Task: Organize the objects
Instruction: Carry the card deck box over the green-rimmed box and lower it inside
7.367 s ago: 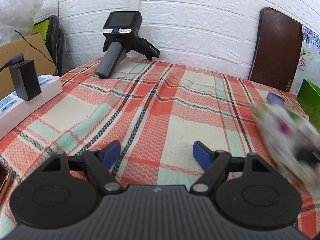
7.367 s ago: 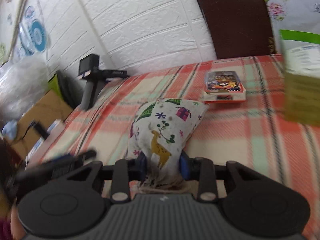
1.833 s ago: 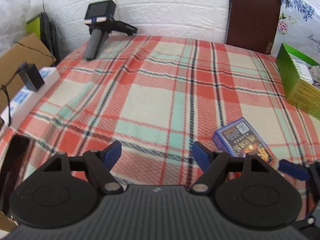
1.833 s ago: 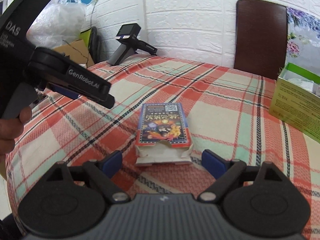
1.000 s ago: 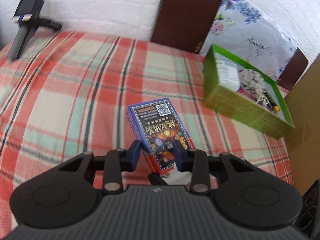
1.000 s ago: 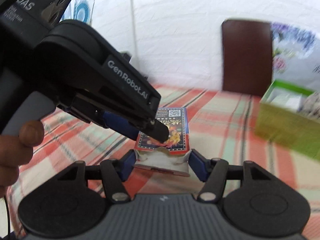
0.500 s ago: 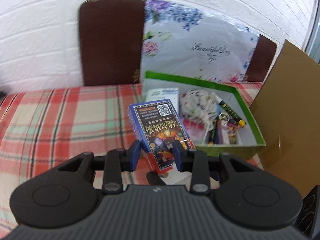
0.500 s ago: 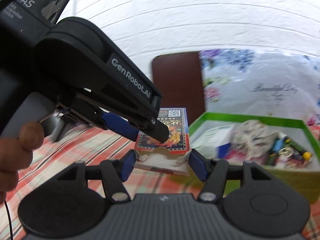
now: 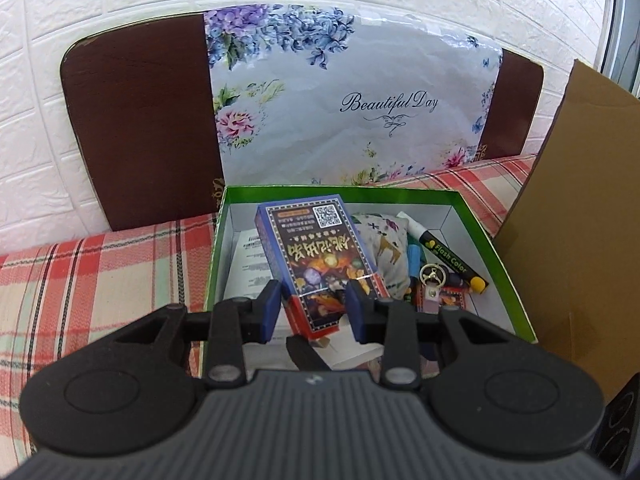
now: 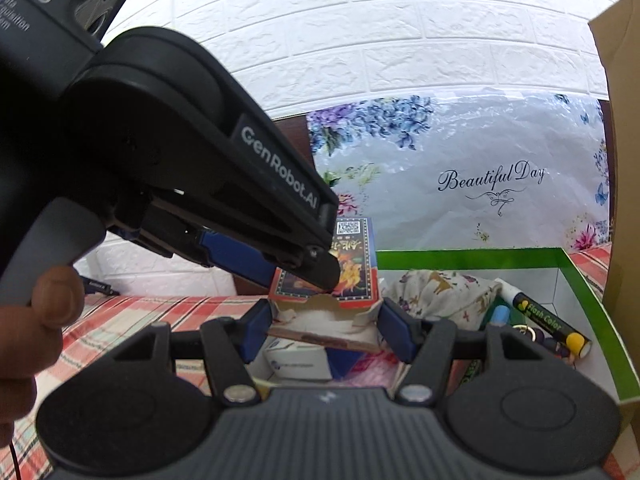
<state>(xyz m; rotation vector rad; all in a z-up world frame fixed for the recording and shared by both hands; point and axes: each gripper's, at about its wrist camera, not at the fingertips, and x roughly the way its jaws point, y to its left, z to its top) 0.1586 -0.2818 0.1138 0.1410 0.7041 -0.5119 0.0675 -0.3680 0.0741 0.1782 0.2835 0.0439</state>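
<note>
The card box (image 9: 320, 264) is hanging tilted over the green box (image 9: 496, 264), clamped from both sides, its printed dark face with a QR code facing up and its open white flap end (image 10: 324, 312) lowest. The green box is sitting on the plaid cloth, already holding a patterned pouch (image 9: 386, 246), a marker (image 9: 444, 256), a keyring (image 9: 434, 276) and a white carton (image 10: 300, 360).

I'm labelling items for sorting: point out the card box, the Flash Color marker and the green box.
card box (image 9: 316, 248), left wrist view, printed top face.
Flash Color marker (image 9: 448, 258), left wrist view, black barrel.
green box (image 10: 468, 258), right wrist view, far rim.
</note>
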